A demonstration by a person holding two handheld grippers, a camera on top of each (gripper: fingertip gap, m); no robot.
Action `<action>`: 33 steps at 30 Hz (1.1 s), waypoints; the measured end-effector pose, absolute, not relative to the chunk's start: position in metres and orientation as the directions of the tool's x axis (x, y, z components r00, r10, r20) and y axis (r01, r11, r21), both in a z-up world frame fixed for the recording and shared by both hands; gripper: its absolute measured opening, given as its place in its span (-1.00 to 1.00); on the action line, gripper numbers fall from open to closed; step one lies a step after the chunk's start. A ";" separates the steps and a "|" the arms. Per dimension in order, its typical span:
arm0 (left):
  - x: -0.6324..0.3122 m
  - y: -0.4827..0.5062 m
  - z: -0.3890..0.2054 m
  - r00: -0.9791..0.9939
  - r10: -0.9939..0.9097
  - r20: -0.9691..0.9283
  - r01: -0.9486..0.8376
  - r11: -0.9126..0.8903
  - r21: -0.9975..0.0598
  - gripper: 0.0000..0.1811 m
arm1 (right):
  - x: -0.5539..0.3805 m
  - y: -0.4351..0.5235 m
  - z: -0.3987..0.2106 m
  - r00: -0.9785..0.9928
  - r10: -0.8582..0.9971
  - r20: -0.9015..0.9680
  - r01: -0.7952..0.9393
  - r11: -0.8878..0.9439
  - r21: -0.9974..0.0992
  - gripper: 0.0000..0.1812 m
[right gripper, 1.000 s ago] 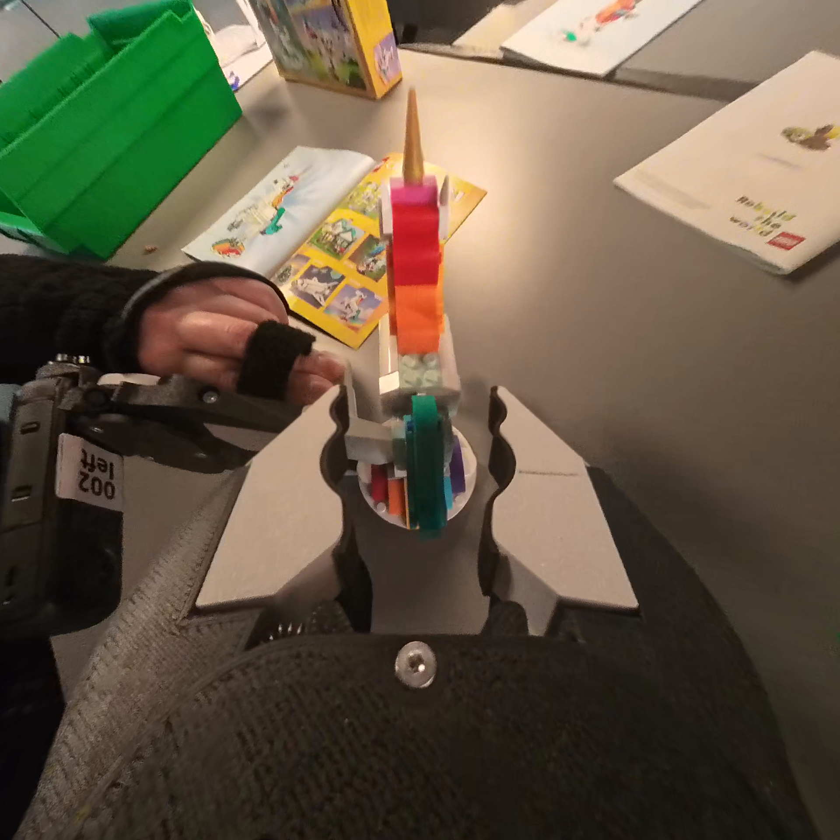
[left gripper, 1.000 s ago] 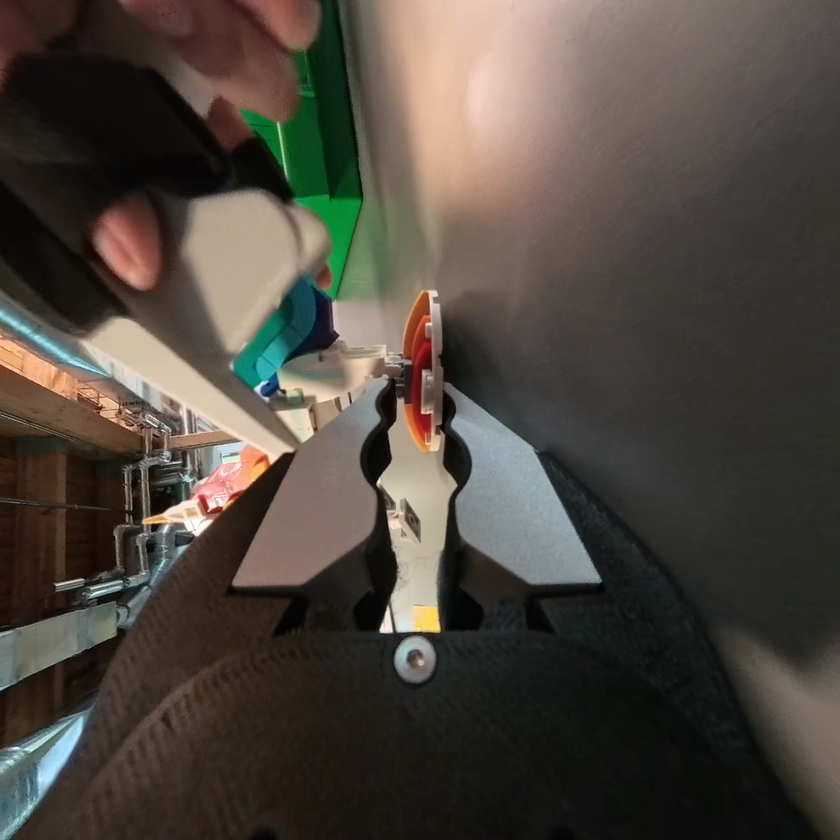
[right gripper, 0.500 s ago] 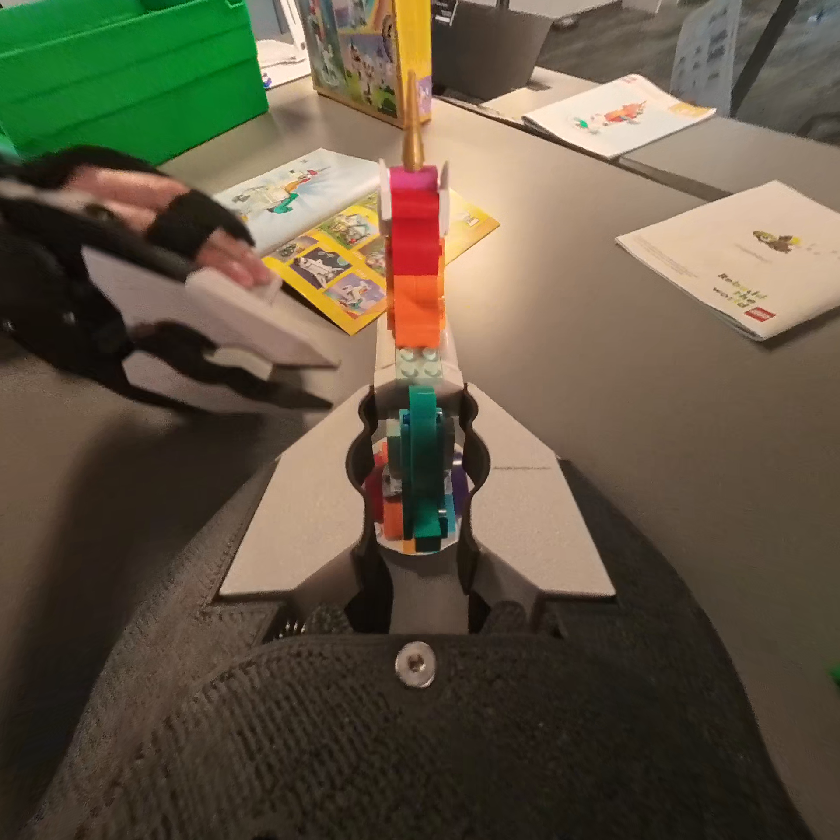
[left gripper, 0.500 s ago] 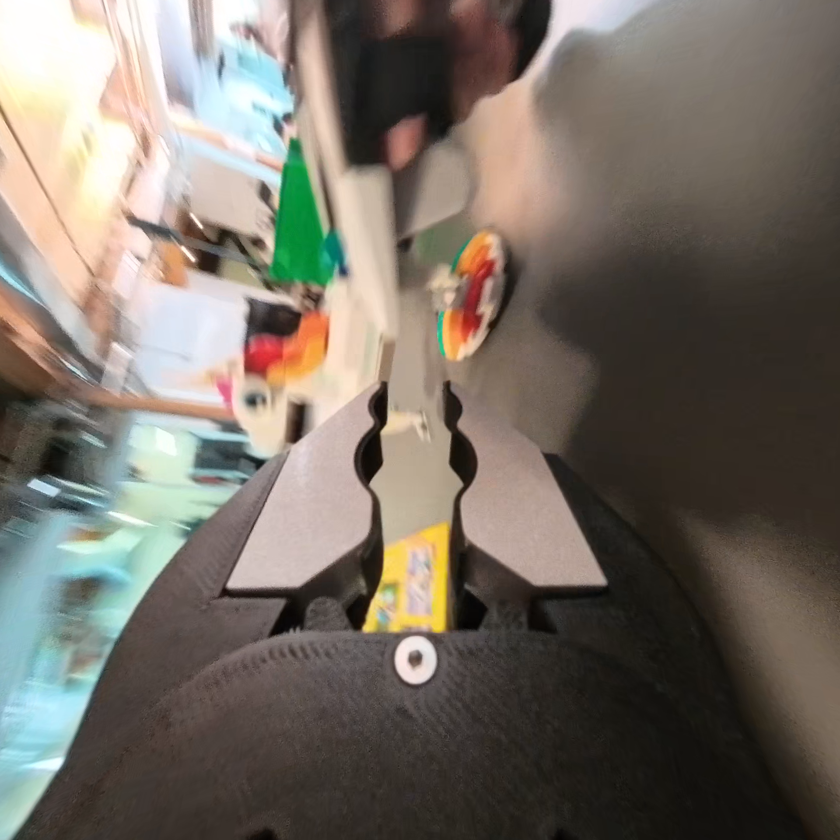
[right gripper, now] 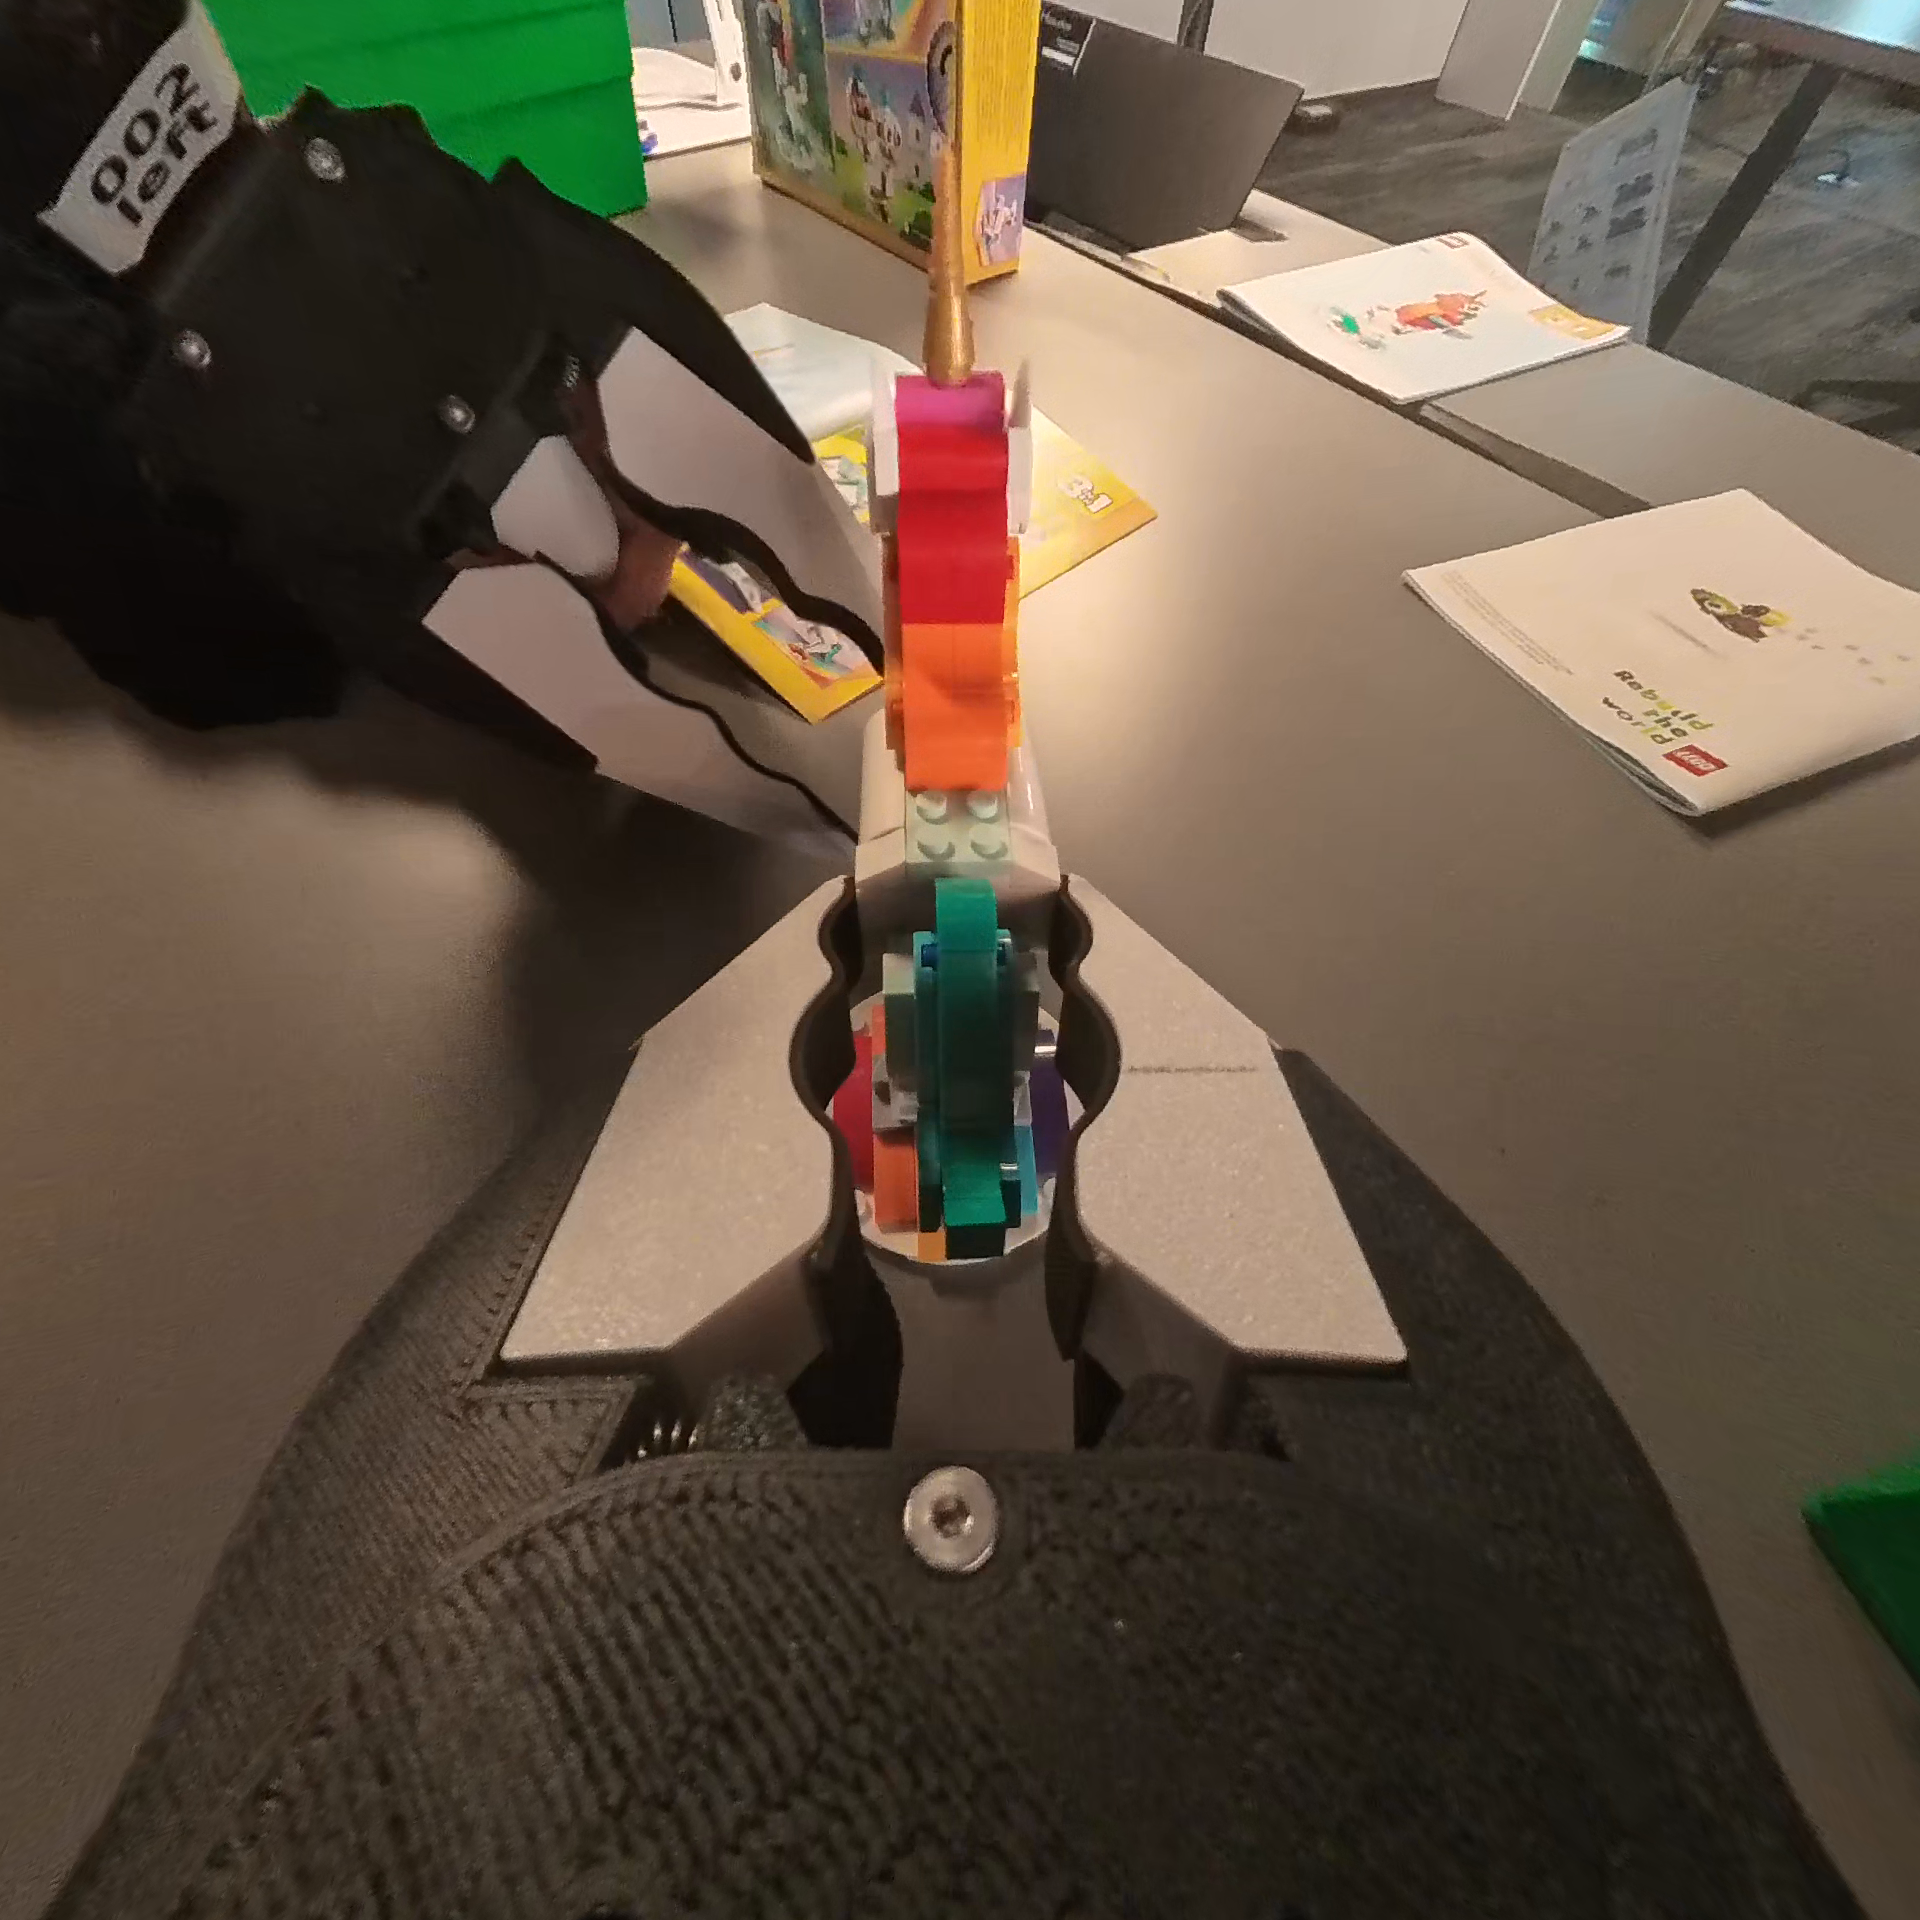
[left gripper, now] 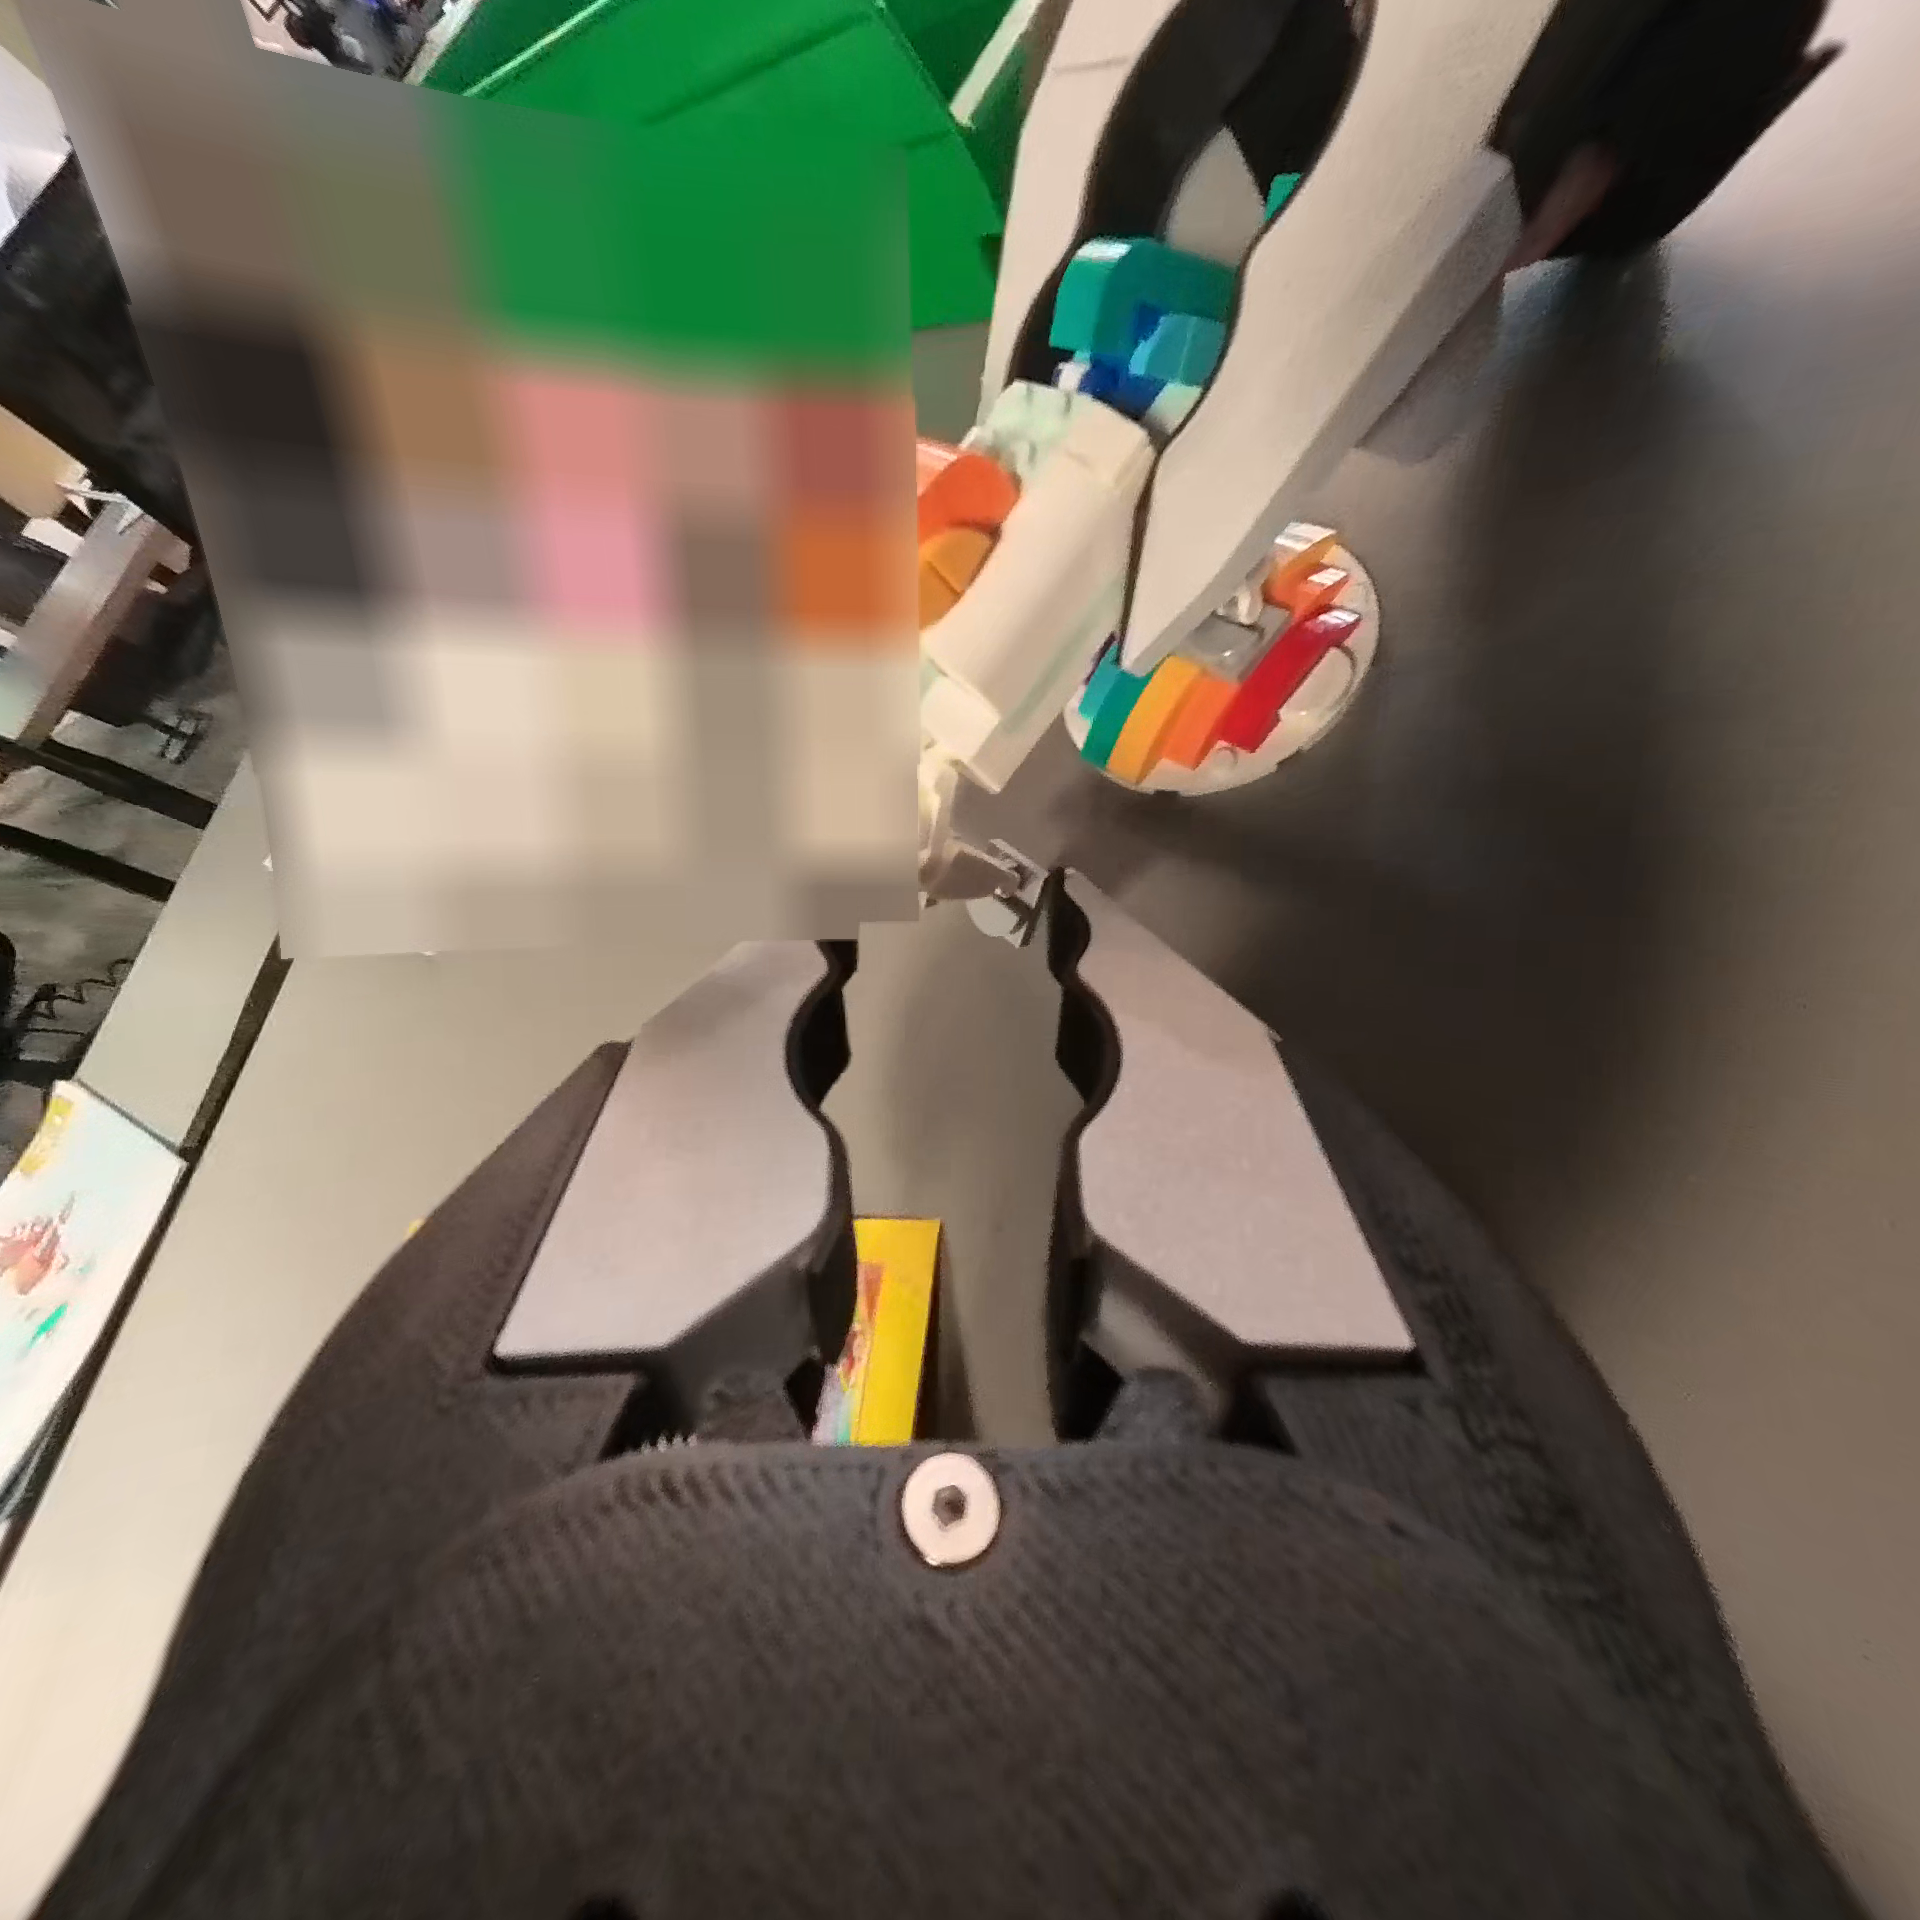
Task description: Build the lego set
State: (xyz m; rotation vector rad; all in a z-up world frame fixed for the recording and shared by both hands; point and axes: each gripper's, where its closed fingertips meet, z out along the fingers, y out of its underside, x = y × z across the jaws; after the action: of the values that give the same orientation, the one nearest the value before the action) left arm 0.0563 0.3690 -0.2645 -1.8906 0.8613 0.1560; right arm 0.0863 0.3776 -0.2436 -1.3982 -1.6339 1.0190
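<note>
The lego unicorn (right gripper: 951, 582) has a white body, a red and orange mane, a gold horn (right gripper: 945, 291) and a teal tail (right gripper: 966, 1039). It stands on a round white base with rainbow bricks (left gripper: 1226, 675). My right gripper (right gripper: 956, 894) is shut on the unicorn's body by the tail; it also shows in the left wrist view (left gripper: 1195, 436). My left gripper (left gripper: 951, 925) is open and empty, its tips close to the unicorn's small grey front leg piece (left gripper: 997, 873). In the right wrist view it (right gripper: 821, 634) sits just left of the unicorn.
A green bin (right gripper: 436, 94) and a yellow set box (right gripper: 894, 125) stand at the back. A yellow booklet (right gripper: 1081, 509) lies behind the unicorn, and white booklets (right gripper: 1413, 312) (right gripper: 1683, 644) lie to the right. A green piece (right gripper: 1870, 1538) is at the lower right edge.
My right gripper closed on the unicorn's body. My left gripper came off the round base, swung round and now sits open beside the unicorn's front.
</note>
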 end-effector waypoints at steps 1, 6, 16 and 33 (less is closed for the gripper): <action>0.056 0.370 -0.264 0.740 -0.495 -0.456 -0.620 -0.238 -0.748 -0.60 | 0.086 0.378 -0.244 -0.126 0.991 0.038 0.400 0.086 -0.913 -0.62; 0.053 0.375 -0.263 0.761 -0.480 -0.436 -0.596 -0.254 -0.761 -0.58 | 0.086 0.383 -0.243 -0.098 0.995 0.034 0.401 0.070 -0.913 -0.62; 0.053 0.380 -0.254 0.839 -0.457 -0.295 -0.457 -0.296 -0.839 -0.63 | 0.086 0.387 -0.243 -0.075 0.997 0.028 0.403 0.056 -0.914 -0.62; 0.047 0.388 -0.244 0.739 -0.374 -0.561 -0.658 -0.216 -0.722 -0.87 | 0.087 0.389 -0.243 -0.061 0.998 0.021 0.402 0.043 -0.915 -0.62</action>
State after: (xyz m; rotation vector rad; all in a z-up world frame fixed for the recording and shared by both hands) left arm 0.0469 0.3882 -0.2435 -1.8349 0.8018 0.3207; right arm 0.0867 0.3890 -0.2431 -1.4554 -1.5676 0.9999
